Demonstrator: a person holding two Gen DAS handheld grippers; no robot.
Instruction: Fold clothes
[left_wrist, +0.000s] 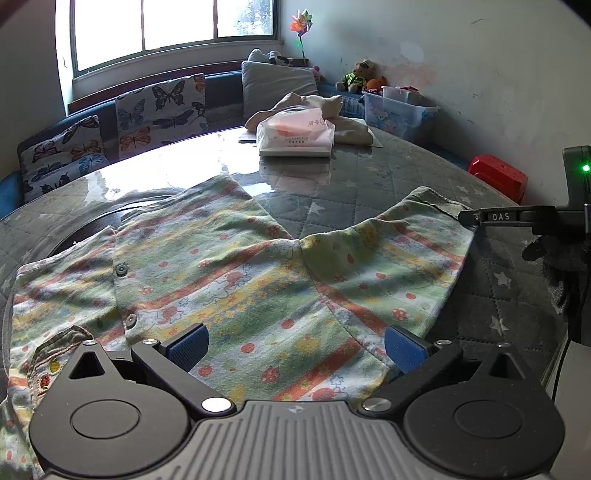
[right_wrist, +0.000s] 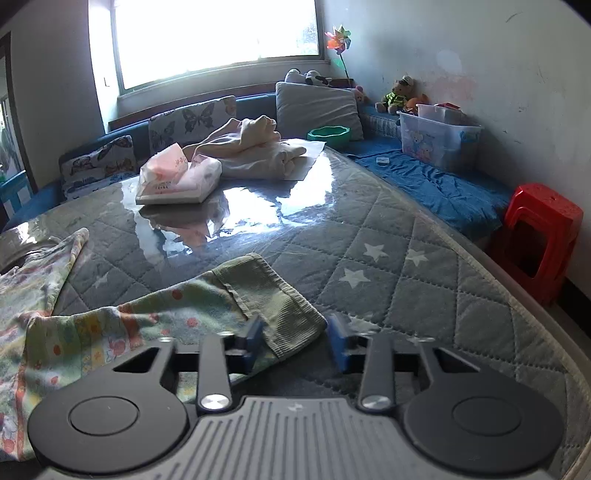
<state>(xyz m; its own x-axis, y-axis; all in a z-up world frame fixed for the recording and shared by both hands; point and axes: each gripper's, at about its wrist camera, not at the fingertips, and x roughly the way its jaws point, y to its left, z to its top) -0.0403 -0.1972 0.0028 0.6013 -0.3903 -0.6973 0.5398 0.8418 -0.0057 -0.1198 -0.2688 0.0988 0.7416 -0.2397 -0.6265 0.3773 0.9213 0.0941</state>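
Cuff (right_wrist: 284, 314) between right gripper (right_wrist: 295, 339) pads, half-closed, not yet pinching; sleeve runs leftward to shirt (left_wrist: 229, 280). Left gripper (left_wrist: 295, 349) spread above shirt.

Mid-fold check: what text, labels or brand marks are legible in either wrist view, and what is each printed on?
"DAS": white letters on a black finger of the right gripper, at the floral garment's cuff, in the left wrist view.
Tissue pack: pink characters and a dark line of print, too blurred to read in either view.
Clear storage bin: teddy bear pictures, no readable words.
Nothing else carries legible text.
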